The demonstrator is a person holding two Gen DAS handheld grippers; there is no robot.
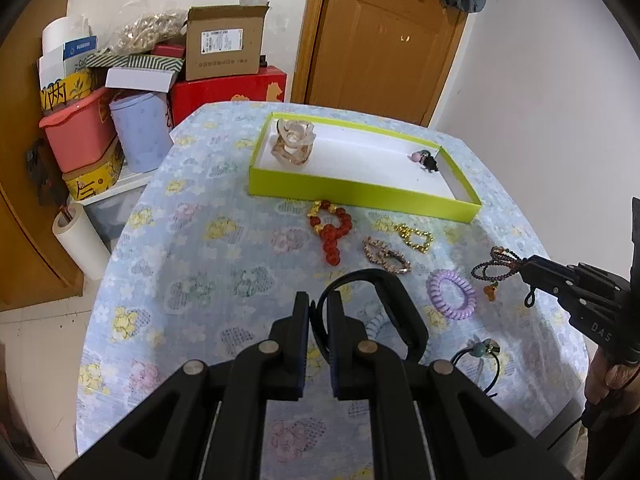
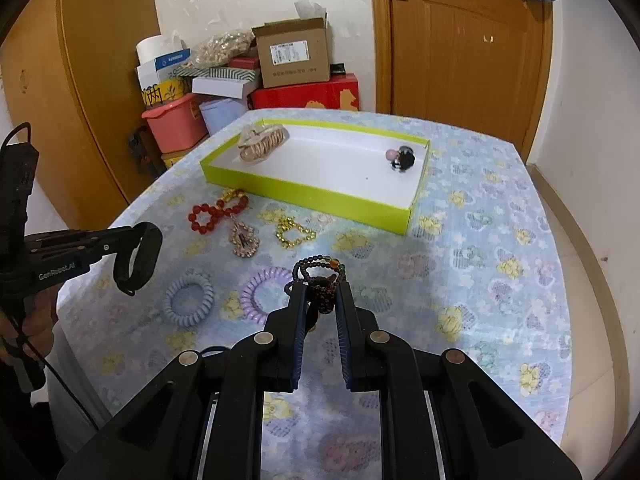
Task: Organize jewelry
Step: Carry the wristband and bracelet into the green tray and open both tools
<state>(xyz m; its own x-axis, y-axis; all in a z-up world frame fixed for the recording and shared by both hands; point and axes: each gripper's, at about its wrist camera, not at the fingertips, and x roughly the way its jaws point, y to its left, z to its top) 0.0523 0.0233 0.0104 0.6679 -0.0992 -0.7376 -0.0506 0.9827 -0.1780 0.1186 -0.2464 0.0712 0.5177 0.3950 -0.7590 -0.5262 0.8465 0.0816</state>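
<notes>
You have both tongs loaded at once. Your left tongs (image 1: 319, 308) are pinched tight on a black band (image 1: 394, 304), a loop that looks like a wristband or hair band, held clear of the bench (image 1: 192, 264). Your right tongs (image 2: 321, 300) are clamped on a dark beaded bracelet (image 2: 320, 276), wound in several strands with a few green and orange beads at the top, and it too appears to hang off the cloth rather than lie on it.

The yellow-green tray (image 2: 304, 194) at the far side of the bench is where things seem to be going. So far it holds only two pieces: a translucent tan hair claw (image 2: 262, 142) in its far left corner and a small black and pink hair tie (image 2: 402, 158) near its right end. The rest of its white floor is bare.

Still lying on the cloth, between you and the tray: a red bead bracelet (image 2: 216, 212) with gold accents just in front of the tray wall, a gold chain bracelet (image 2: 295, 233), a rhinestone hair clip (image 2: 244, 240), a purple coil hair tie (image 2: 264, 288) and a pale blue coil hair tie (image 2: 188, 300) beside it. The left view also shows a black elastic with a charm (image 1: 482, 350) close to you.

By my count two pieces are put away, two are in your tongs and six remain, so you are early in the job
</notes>
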